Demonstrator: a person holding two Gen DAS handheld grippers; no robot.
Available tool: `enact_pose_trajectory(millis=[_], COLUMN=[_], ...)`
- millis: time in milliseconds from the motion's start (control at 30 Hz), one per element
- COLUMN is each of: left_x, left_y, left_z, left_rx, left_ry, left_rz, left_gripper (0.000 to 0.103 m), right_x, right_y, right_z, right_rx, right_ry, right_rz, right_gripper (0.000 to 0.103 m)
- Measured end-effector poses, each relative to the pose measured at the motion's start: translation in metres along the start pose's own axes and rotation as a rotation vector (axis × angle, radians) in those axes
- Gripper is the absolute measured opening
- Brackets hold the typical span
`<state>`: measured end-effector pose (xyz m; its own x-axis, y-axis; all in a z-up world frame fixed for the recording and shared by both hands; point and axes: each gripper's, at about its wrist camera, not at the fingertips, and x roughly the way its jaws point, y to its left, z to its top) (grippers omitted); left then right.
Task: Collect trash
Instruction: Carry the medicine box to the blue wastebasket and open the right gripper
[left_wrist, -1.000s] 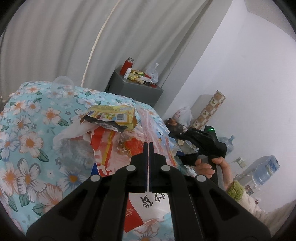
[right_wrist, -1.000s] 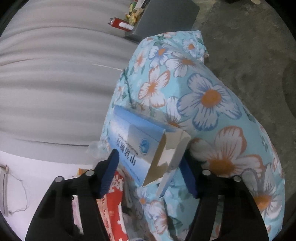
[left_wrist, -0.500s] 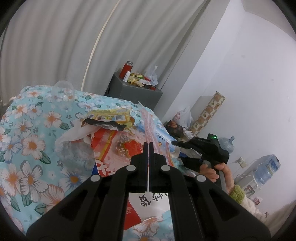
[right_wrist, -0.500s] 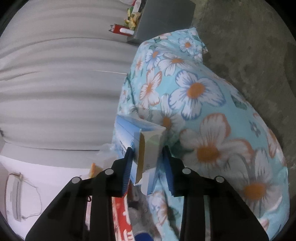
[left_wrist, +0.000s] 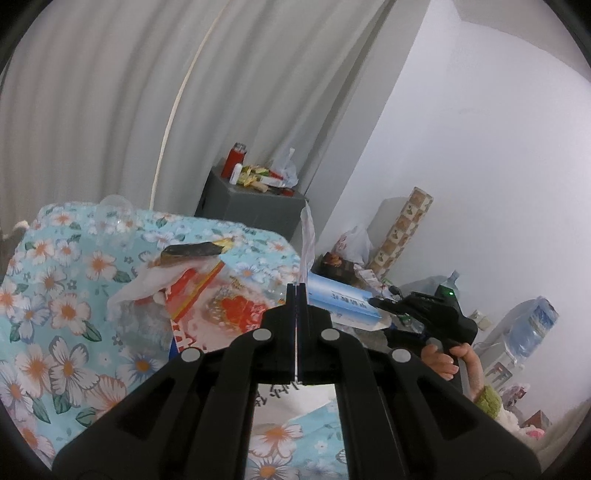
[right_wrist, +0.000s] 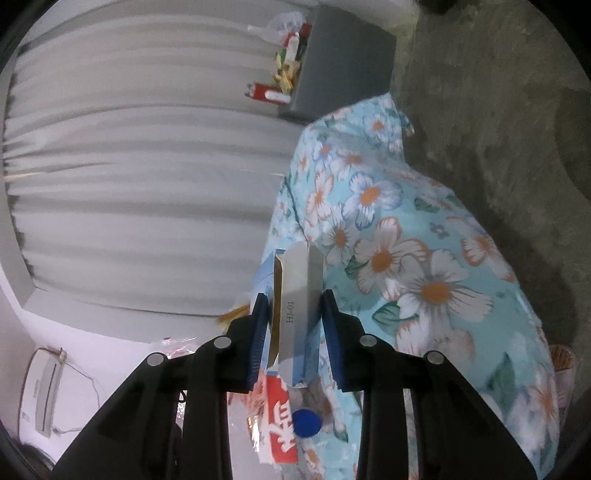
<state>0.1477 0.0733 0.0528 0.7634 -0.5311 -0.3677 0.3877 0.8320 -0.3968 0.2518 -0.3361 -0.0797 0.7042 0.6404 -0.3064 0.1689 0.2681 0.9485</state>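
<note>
Item: blue-and-white carton (right_wrist: 291, 325), open-ended, its flap facing the right wrist camera (lettering on the flap). Location: between the blue pads of the right gripper (right_wrist: 293, 341), above the floral cloth (right_wrist: 424, 280) and its heap of wrappers. The jaws have just been closing and now pinch the carton on both sides.

Left gripper (left_wrist: 296, 291): jaws pressed together on the edge of a thin clear plastic bag (left_wrist: 306, 236), which rises upright from the tips.

Surroundings: red wrapper (left_wrist: 192, 291) and white tissue (left_wrist: 147, 284) lie on the cloth; cloth edge drops to bare grey floor (right_wrist: 498, 110).

Pose: a hand (left_wrist: 443, 360) grips the right gripper's handle; green cuff at the wrist.
</note>
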Motion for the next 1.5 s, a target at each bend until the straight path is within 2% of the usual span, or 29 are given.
enact_pose_trajectory(millis=[200, 367, 533, 633, 767, 967, 1200, 1300, 1400, 1500], left_x=[-0.013, -0.019, -0.01, 0.006, 0.042, 0.119, 0.201, 0.243, 0.272, 0.294], left_y=[-0.016, -0.037, -0.068, -0.094, -0.142, -0.218, -0.29, -0.313, -0.328, -0.335], left_z=[0.005, 0.007, 0.012, 0.013, 0.007, -0.021, -0.069, -0.099, -0.119, -0.133], left_rx=[0.027, 0.052, 0.073, 0.107, 0.194, 0.284, 0.381, 0.413, 0.441, 0.451], left_ry=[-0.021, -0.026, -0.005, 0.032, 0.102, 0.269, 0.453, 0.545, 0.597, 0.625], left_rz=[-0.016, -0.067, -0.169, -0.225, -0.275, -0.319, -0.354, -0.344, -0.329, -0.325], left_gripper=[0.0, 0.0, 0.0, 0.0, 0.0, 0.0, 0.0, 0.0, 0.0, 0.0], right_x=[-0.053, -0.102, -0.174, -0.224, -0.286, -0.327, -0.338, -0.338, -0.331, -0.313], right_y=[0.005, 0.003, -0.006, -0.016, -0.032, -0.058, -0.093, -0.104, -0.117, -0.138], right_z=[-0.009, -0.018, -0.029, -0.036, -0.047, -0.049, -0.038, -0.027, -0.007, 0.024], right_rx=[-0.01, -0.007, -0.009, -0.014, -0.029, -0.038, -0.031, -0.052, -0.092, -0.118], right_ry=[-0.066, -0.142, -0.27, -0.378, -0.538, -0.659, -0.728, -0.756, -0.765, -0.742], right_rz=[0.037, 0.062, 0.045, 0.001, -0.112, -0.355, -0.583, -0.713, -0.824, -0.886], right_gripper=[0.029, 0.029, 0.029, 0.029, 0.029, 0.029, 0.029, 0.029, 0.029, 0.029])
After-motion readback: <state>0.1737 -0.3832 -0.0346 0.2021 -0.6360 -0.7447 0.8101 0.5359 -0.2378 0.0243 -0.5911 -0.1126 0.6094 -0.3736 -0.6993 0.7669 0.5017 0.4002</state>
